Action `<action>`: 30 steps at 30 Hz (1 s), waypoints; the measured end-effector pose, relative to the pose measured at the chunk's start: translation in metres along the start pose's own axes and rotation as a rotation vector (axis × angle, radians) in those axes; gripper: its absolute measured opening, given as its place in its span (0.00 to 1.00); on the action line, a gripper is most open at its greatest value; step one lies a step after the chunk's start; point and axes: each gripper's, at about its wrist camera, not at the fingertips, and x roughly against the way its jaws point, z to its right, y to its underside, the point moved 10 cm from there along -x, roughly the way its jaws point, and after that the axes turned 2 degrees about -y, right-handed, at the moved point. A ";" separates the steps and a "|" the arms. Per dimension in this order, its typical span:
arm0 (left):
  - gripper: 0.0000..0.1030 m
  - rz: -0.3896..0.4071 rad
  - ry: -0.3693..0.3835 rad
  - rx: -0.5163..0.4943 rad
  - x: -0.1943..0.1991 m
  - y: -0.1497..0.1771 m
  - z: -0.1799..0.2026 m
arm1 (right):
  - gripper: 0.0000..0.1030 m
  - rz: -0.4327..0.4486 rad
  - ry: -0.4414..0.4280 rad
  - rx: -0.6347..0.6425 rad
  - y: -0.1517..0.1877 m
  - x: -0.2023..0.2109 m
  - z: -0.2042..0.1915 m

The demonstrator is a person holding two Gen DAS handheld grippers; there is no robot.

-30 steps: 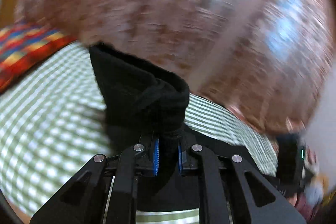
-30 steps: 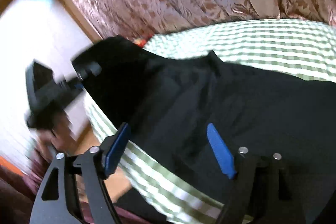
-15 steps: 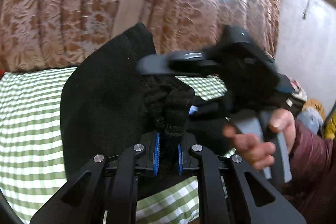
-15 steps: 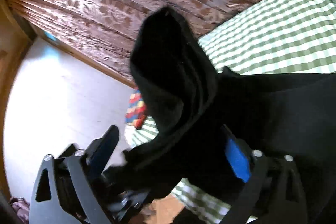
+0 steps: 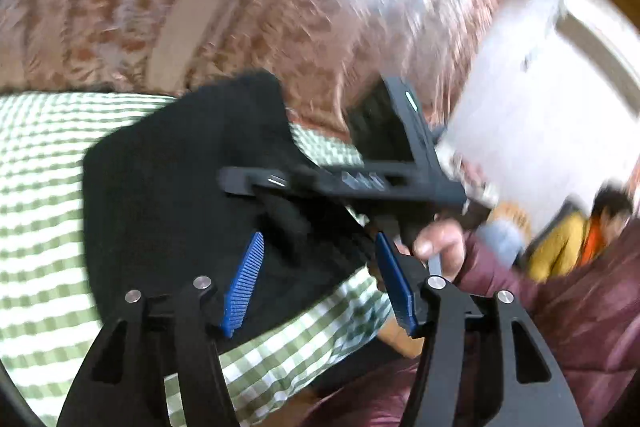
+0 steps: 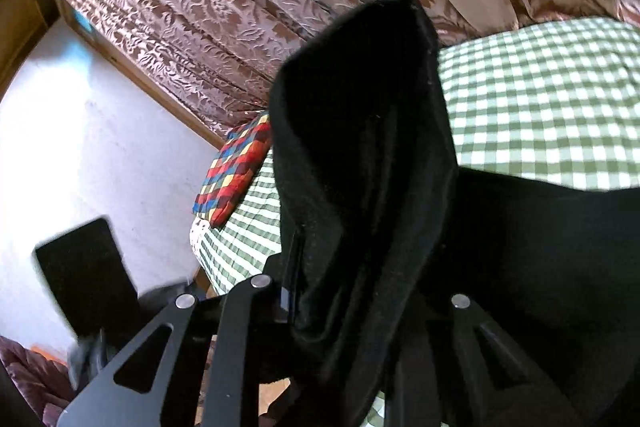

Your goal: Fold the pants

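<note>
Soft, limp black pants [image 6: 360,155] on the bed [image 6: 540,99]: right tool [image 6: 356,307] closing on a bunched edge, left tool [image 5: 320,283] opening, empty.

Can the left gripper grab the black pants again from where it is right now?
Probably yes. The left gripper is opening, its pads clear of the cloth, with the black pants lying just ahead. The right gripper crosses in front, closing on a bunch, so it might bump.
</note>
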 end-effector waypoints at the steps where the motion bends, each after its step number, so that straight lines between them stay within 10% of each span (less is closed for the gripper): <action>1: 0.55 0.047 -0.036 0.053 0.012 -0.008 -0.018 | 0.16 -0.003 0.001 0.012 0.001 0.000 -0.002; 6: 0.55 0.131 -0.247 0.297 0.030 -0.012 -0.109 | 0.16 -0.007 0.002 0.073 0.004 -0.001 -0.022; 11: 0.55 0.132 -0.305 0.339 0.023 -0.004 -0.127 | 0.16 0.020 -0.015 0.096 -0.002 0.013 -0.033; 19: 0.61 0.074 -0.306 0.212 0.009 0.010 -0.104 | 0.16 0.004 -0.013 0.105 -0.014 0.022 -0.027; 30: 0.61 0.100 -0.252 0.280 0.027 0.020 -0.111 | 0.16 0.002 -0.036 0.124 -0.024 0.043 -0.030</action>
